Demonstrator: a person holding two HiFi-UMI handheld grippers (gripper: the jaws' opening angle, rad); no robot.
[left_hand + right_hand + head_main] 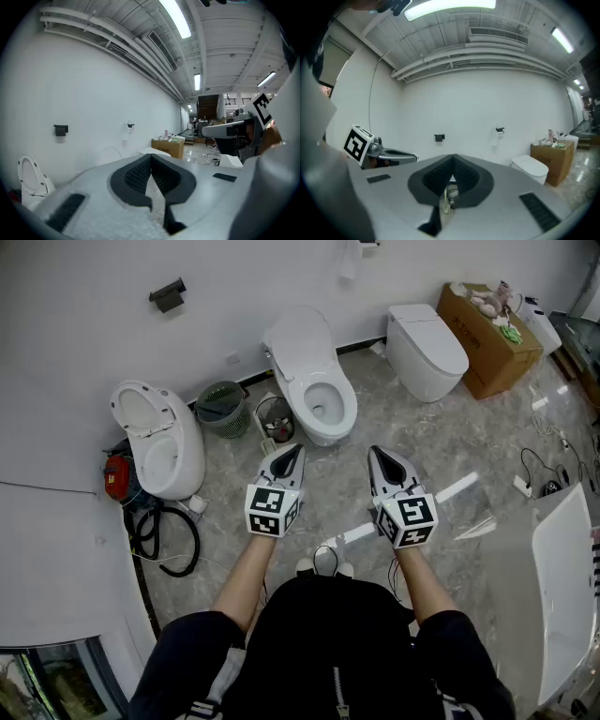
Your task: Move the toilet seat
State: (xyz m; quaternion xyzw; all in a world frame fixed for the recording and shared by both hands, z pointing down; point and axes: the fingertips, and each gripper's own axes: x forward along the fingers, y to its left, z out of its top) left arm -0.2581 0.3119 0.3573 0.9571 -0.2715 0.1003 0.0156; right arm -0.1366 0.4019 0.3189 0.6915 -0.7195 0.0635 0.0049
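Observation:
Three white toilets stand along the far wall. The middle toilet (319, 395) has its lid (298, 338) raised against the wall and its bowl uncovered. It stands just beyond both grippers. My left gripper (293, 450) is shut and empty and points at that toilet's front from the near left. The right gripper (376, 452) is also shut and empty, to the right of the bowl's front. Neither one touches the toilet. In the left gripper view the jaws (151, 158) meet, and the left toilet's upright seat (29, 178) shows low left. In the right gripper view the jaws (452, 160) meet too.
The left toilet (159, 442) has its seat up; the right toilet (427, 351) is closed. A green basket (223, 409) and a wire bin (275, 418) stand between the left and middle toilets. A cardboard box (489, 334) sits far right, black hose (167, 535) lies on the floor at left, and a white tub (567, 587) stands at right.

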